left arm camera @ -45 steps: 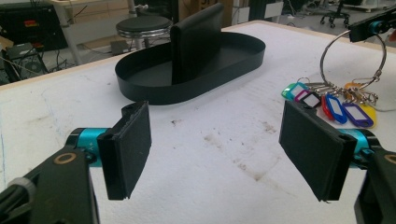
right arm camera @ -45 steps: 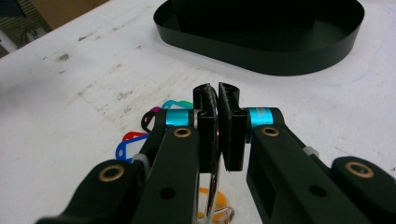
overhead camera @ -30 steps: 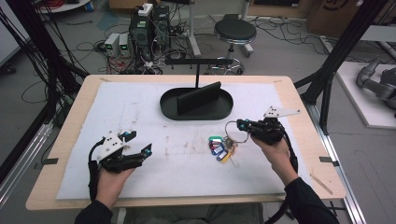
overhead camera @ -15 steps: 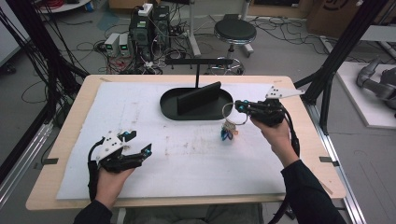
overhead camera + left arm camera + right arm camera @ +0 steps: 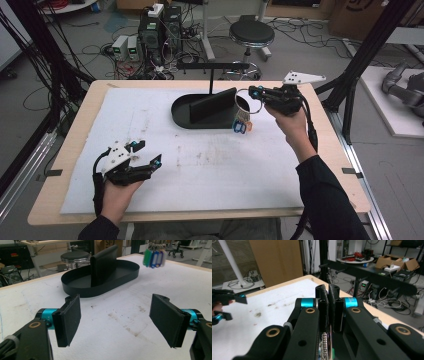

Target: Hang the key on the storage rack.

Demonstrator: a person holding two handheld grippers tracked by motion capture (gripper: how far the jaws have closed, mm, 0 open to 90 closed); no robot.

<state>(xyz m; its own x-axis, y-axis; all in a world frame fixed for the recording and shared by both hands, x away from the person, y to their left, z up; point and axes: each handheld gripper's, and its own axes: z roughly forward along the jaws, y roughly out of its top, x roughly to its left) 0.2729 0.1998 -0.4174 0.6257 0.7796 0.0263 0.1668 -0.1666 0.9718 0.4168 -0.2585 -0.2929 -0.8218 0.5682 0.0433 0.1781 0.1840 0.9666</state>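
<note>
Now: right gripper (image 5: 256, 93) raised above table's far right, jaws pinched on metal key ring (image 5: 246, 101); bunch of coloured key tags (image 5: 241, 126) dangles below ring, clear of white mat (image 5: 200, 165), just beside right end of black oval tray (image 5: 184, 116). Left gripper (image 5: 148, 154) rests on mat, near left, jaws spread wide, nothing between them.

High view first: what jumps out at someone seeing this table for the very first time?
The right gripper, lifted above the table's far right, is clamped on a metal key ring with coloured key tags dangling from it. Just beside them sits a black oval tray with an upright divider. Near the front left, the left gripper rests with its jaws wide open.
</note>
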